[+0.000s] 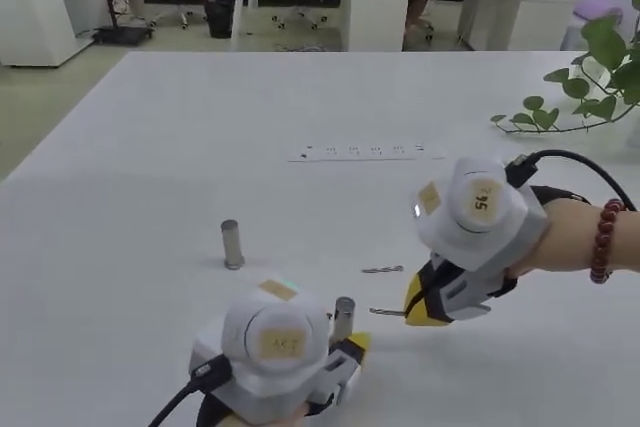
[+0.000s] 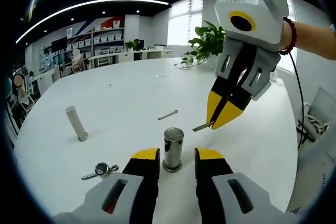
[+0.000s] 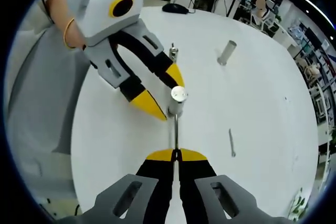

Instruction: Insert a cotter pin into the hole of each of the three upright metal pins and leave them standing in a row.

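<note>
Head view, lone metal pin (image 1: 232, 244): upright, nearer the table's (image 1: 150, 147) left edge, well apart from both grippers.
Third pin (image 2: 100, 170): in the left gripper view, just left of that gripper's jaws, with a thin rod sticking out of its side.
Left gripper (image 2: 177, 157): jaws slightly open, one on either side of the middle pin, small gaps showing — nothing clamped.
Middle pin (image 1: 344, 317): upright between those jaws, toward the near edge.
Loose cotter pin (image 1: 383, 269): flat on the table, beyond the grippers.
Held cotter pin (image 1: 385, 312): level, its tip at the middle pin's side — contact unclear.
Right gripper (image 1: 418, 309): jaws closed on the held cotter pin.
</note>
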A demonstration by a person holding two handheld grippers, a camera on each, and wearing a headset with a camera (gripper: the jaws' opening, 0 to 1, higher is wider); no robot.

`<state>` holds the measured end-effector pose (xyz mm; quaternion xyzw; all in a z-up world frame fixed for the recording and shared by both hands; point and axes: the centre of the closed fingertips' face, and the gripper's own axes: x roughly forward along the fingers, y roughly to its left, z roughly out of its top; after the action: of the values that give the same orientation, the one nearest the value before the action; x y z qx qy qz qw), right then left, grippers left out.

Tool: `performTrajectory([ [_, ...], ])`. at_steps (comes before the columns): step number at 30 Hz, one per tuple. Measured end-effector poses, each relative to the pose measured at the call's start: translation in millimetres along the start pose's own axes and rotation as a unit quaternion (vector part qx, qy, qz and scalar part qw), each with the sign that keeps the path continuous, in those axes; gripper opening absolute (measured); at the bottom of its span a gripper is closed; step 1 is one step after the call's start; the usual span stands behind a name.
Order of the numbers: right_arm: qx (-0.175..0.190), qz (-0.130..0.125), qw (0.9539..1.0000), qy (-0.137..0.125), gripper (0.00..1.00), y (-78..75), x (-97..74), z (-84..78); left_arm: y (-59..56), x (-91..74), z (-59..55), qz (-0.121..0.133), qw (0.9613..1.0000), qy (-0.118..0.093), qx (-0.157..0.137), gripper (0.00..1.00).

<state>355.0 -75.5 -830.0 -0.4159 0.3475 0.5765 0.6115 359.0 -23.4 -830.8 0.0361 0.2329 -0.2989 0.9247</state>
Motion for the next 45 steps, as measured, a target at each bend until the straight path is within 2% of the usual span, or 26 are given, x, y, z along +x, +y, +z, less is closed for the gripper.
performTrajectory([
  [18, -0.021, 0.005, 0.9998, 0.0, 0.03, -4.4, 5.6, 12.3, 6.1, 7.7, -4.4, 0.016, 0.9999, 0.005, -0.004, 0.12],
  [30, -0.042, 0.002, 0.9991, 0.009, 0.03, -5.9, 7.0, 19.0, 6.7, 8.7, -6.5, 0.019, 0.9998, 0.007, -0.004, 0.12],
  [45, -0.05, -0.001, 0.9986, 0.019, 0.03, -7.1, 6.7, 22.6, 7.6, 9.5, -7.7, 0.019, 0.9998, 0.008, -0.002, 0.12],
])
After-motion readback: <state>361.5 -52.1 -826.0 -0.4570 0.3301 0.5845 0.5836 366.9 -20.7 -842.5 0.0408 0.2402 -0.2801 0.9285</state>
